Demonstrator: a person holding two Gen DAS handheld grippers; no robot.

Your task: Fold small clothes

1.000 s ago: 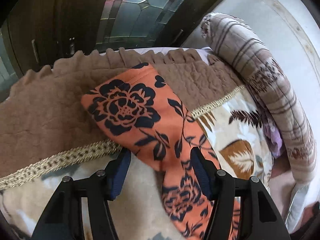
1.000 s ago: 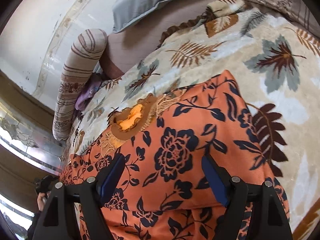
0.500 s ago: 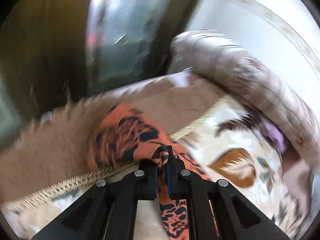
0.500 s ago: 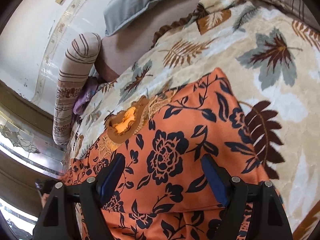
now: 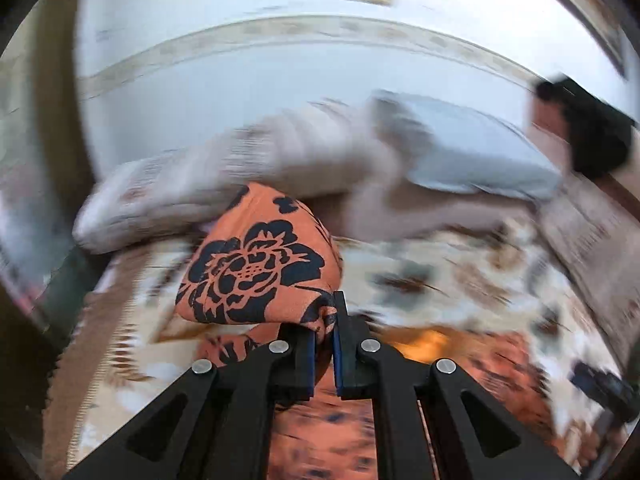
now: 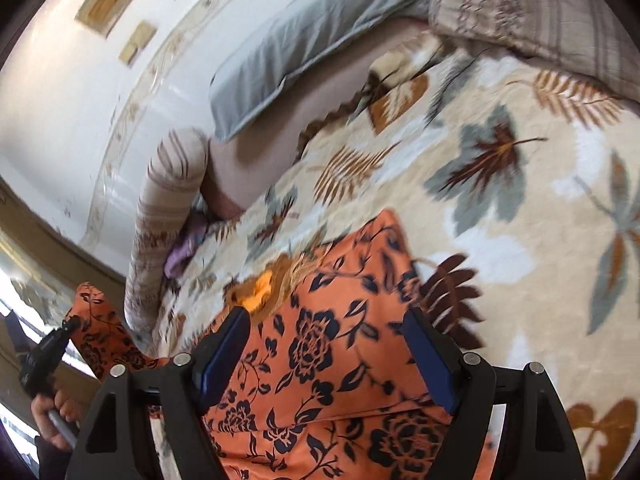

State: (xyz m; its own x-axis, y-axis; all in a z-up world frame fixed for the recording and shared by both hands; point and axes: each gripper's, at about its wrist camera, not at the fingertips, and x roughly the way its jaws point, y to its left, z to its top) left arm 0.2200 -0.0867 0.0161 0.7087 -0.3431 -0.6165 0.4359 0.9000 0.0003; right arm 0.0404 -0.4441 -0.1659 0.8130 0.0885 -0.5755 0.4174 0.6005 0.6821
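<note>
Your left gripper point(image 5: 325, 322) is pinched tight on a bunched fold of the orange floral garment point(image 6: 320, 364); the cloth is caught between the blue pads point(image 5: 308, 354), and a loose flap balloons up at 11 o'clock from the fingertips. The left wrist view is heavily motion-blurred, so detail beyond the flap is unreliable.

Your right gripper point(image 6: 326, 356) is spread wide, with both fingers hovering over the garment; whether the pads touch the cloth cannot be determined. The main body of the garment lies flat on the leaf-print blanket point(image 6: 520, 208), filling the span between the fingers and running on toward 6 o'clock. A yellow-and-brown neckline detail point(image 6: 260, 286) sits at 11 o'clock, just beyond the left finger.

In the right wrist view, the lifted portion of the garment appears at 8 o'clock, beside your left hand point(image 6: 50, 410). A grey pillow point(image 6: 304, 40) lies at 12 o'clock and a striped bolster point(image 6: 160, 220) at 10 o'clock.
</note>
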